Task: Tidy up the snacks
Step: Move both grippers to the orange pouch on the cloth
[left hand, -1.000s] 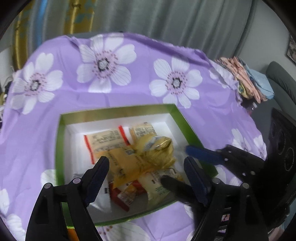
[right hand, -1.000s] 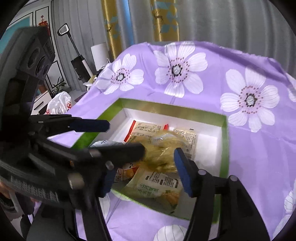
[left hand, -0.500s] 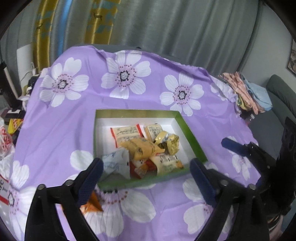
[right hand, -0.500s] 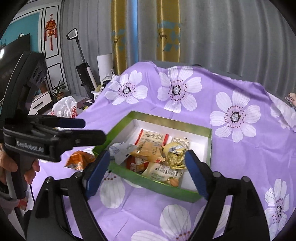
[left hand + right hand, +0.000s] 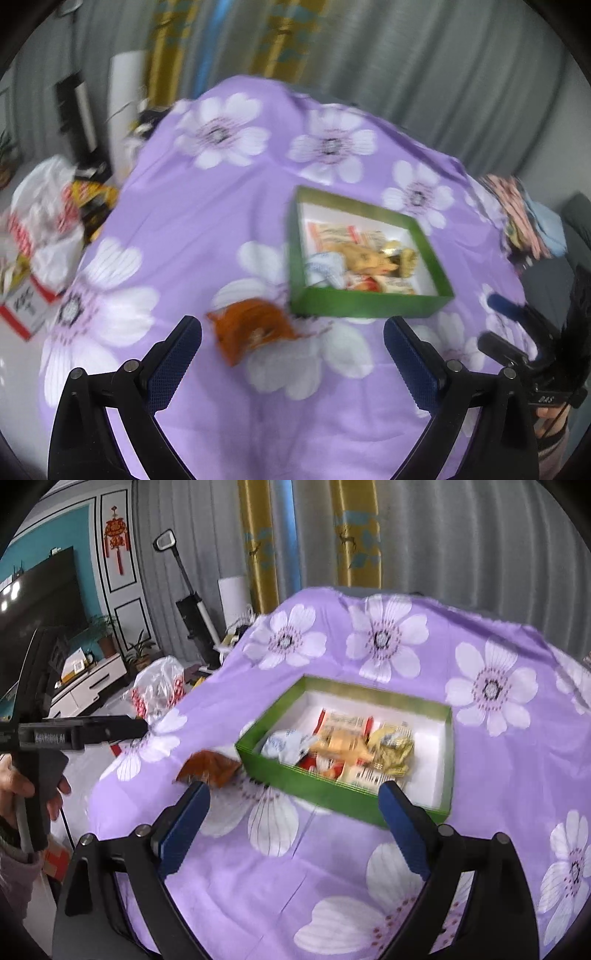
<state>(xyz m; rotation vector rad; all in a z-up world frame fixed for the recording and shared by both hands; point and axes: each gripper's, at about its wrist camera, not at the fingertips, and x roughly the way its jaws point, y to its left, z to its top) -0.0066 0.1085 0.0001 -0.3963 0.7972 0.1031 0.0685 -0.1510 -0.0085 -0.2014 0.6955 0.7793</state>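
Note:
A green box (image 5: 369, 307) (image 5: 332, 794) with a white inside sits on the purple flowered cloth and holds several snack packets (image 5: 364, 258) (image 5: 351, 746). An orange packet (image 5: 251, 328) (image 5: 208, 766) lies on the cloth just outside the box's near left corner. My left gripper (image 5: 291, 325) hangs open above the cloth, with the orange packet ahead of it, nearer its left finger. My right gripper (image 5: 294, 788) stands back from the box's front wall, its jaws opening with nothing between them. Each gripper also shows at the edge of the other's view, held by a hand.
The purple cloth (image 5: 192, 229) covers the whole table. A white and red plastic bag (image 5: 44, 218) (image 5: 159, 690) sits beyond the table's left edge. Folded cloths (image 5: 524, 218) are piled at the right edge. Curtains hang behind, and a floor cleaner (image 5: 195, 613) stands at the back left.
Both grippers have drawn back from over the box and their jaws have spread wider. The left view has swung left, bringing the orange packet on the cloth into sight.

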